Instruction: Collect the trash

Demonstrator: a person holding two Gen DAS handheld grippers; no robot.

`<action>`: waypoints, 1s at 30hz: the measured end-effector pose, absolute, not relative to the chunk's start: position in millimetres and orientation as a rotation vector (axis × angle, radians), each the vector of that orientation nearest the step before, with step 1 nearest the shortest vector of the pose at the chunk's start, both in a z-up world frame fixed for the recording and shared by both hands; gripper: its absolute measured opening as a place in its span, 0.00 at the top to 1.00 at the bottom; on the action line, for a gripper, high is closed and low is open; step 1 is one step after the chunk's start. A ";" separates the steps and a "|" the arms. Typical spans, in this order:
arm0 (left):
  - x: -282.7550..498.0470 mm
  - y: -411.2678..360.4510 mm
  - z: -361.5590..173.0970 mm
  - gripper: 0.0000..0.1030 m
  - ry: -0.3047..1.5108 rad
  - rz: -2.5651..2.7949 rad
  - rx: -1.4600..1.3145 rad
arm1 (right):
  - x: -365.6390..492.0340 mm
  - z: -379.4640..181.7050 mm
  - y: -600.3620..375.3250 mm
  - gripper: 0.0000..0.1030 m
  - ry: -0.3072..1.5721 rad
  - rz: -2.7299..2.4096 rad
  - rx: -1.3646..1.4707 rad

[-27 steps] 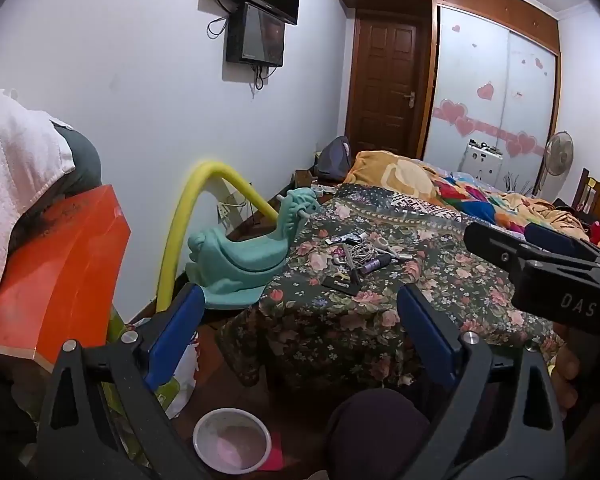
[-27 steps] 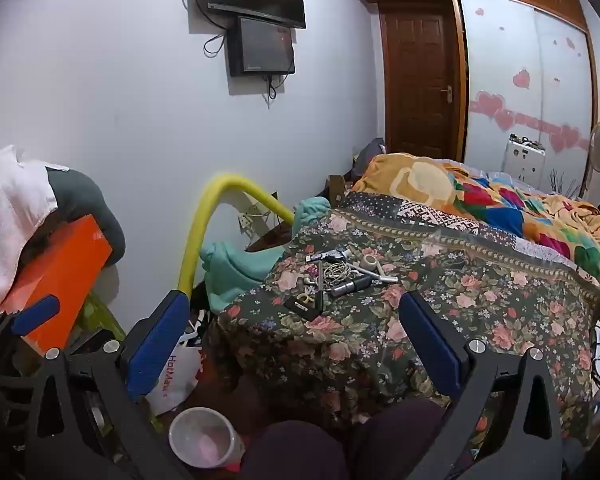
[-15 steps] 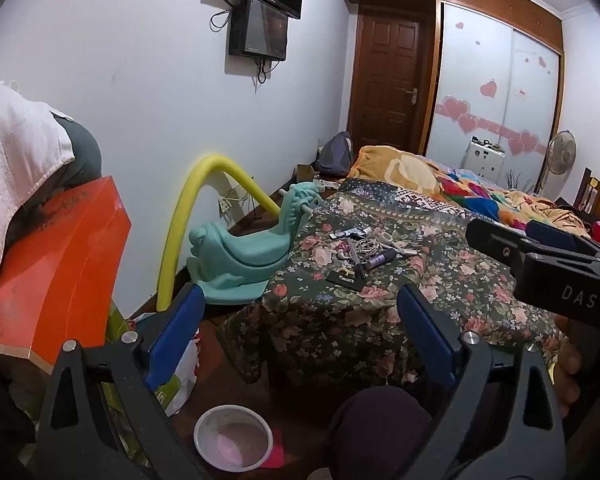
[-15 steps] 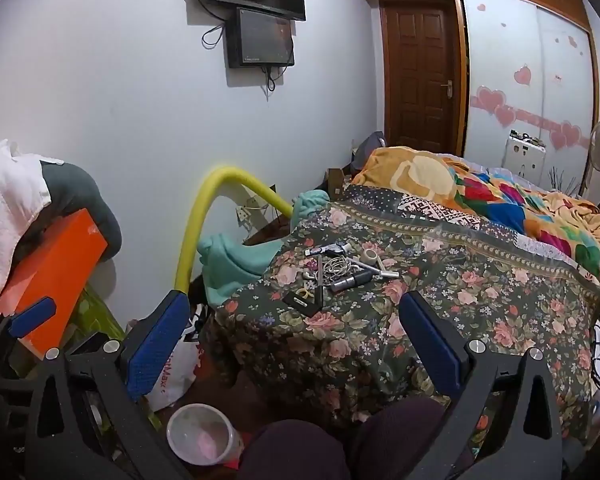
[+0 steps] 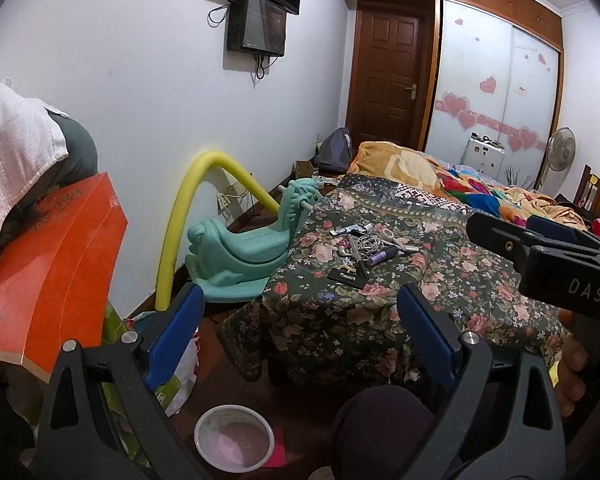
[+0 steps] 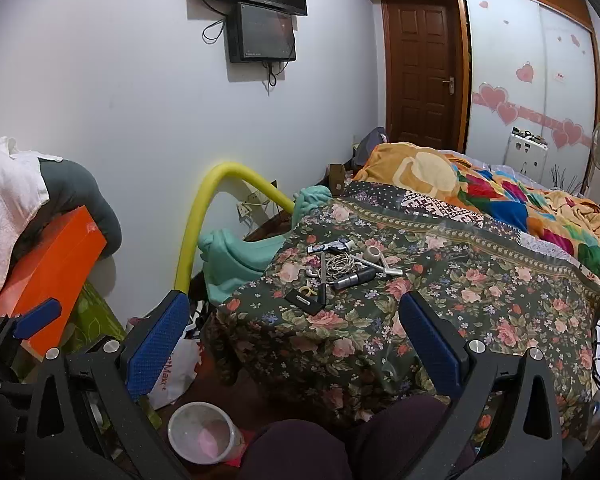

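Left-wrist view, left to right: at the left edge, an orange box [image 5: 56, 280] under a white towel [image 5: 12, 148]. At lower centre, a plastic tub [image 5: 234, 438] stands on the floor, framed by the left gripper [image 5: 300, 336], whose blue fingers [image 5: 176, 332] are spread wide and hold nothing. Mid-frame, a yellow foam tube [image 5: 188, 208] arches over a green rocking toy [image 5: 240, 248]. Right of centre, a heap of small clutter [image 5: 360, 248] (cord, a dark cylinder, a flat black card) lies on the floral bedspread [image 5: 340, 312]. At the right edge, the body of the right gripper enters the frame.

Right-wrist view: the right gripper [image 6: 296, 336] is likewise spread and empty; the same clutter [image 6: 340, 268] lies above it at mid-frame, and the tub [image 6: 202, 432] at lower left.

Step in hand, as judged: approach and selection, with nothing yet collected. The trash is probably the heap on the bedspread, well apart from both grippers; which pieces count as trash cannot be told. The next move calls for reaching forward over the bed's corner, centring one small piece between the fingers, and closing low against the soft cloth without snagging the cord. The tub looks a likely receptacle.
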State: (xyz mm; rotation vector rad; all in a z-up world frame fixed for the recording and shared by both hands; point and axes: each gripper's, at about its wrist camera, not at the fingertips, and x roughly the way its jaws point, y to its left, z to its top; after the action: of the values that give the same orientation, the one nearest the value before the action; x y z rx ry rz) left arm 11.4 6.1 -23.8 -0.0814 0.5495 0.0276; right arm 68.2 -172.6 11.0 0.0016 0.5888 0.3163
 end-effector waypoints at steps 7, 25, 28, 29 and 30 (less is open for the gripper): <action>12.0 6.2 -22.0 0.06 0.549 0.029 -0.087 | 69.9 11.4 -169.6 0.00 0.594 0.318 0.000; 14.7 9.9 -23.5 0.06 0.561 0.029 -0.101 | 69.3 12.1 -167.7 0.00 0.597 0.320 0.005; 14.2 9.8 -24.0 0.06 0.562 0.030 -0.099 | 68.5 12.9 -166.3 0.00 0.596 0.320 0.004; 14.0 9.5 -23.8 0.06 0.563 0.030 -0.098 | 68.3 12.9 -166.2 0.00 0.596 0.319 0.005; 13.5 9.1 -24.1 0.06 0.562 0.032 -0.098 | 68.2 12.9 -166.4 0.00 0.597 0.320 0.006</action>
State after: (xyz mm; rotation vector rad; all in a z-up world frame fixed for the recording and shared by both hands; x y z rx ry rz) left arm 13.5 9.1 -24.1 -0.0982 0.5625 0.0316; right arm 68.2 -166.4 12.9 0.0057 0.5971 0.3197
